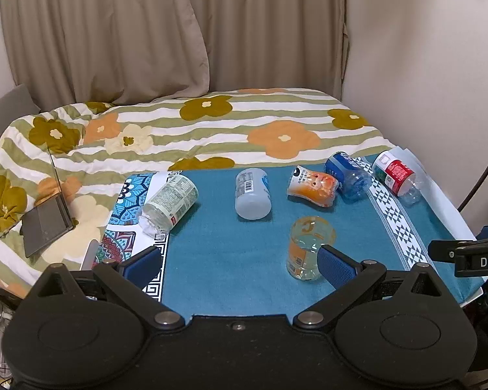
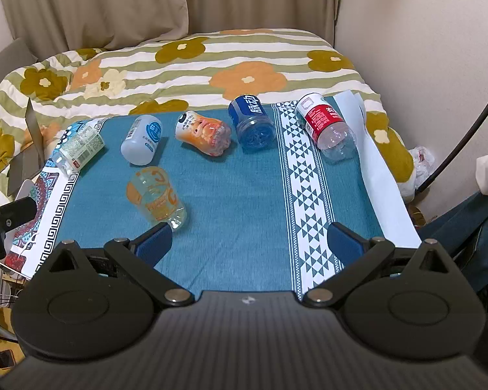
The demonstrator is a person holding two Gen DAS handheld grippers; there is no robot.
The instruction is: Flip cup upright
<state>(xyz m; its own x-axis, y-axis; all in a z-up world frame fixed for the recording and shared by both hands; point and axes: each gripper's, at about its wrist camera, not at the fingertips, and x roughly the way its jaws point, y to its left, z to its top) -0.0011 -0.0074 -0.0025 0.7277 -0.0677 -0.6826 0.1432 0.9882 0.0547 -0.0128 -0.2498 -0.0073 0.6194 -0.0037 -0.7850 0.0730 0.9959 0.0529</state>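
Note:
Several cut-bottle cups lie on a teal cloth (image 1: 218, 253). A clear cup with orange print (image 1: 307, 248) lies nearest, just ahead of my left gripper's right finger; it also shows in the right wrist view (image 2: 156, 196), ahead of my right gripper's left finger. Behind it lie a green-label cup (image 1: 169, 203), a white cup with a blue label (image 1: 252, 193), an orange cartoon cup (image 1: 312, 186), a blue cup (image 1: 348, 175) and a red-label cup (image 1: 395, 175). My left gripper (image 1: 239, 263) is open and empty. My right gripper (image 2: 249, 242) is open and empty.
A floral striped quilt (image 1: 211, 130) covers the bed behind the table. An open laptop (image 1: 48, 217) lies on it at the left. A white wall (image 1: 423, 65) stands at the right and curtains (image 1: 146, 32) at the back. The table's right edge carries a white sheet (image 2: 384, 191).

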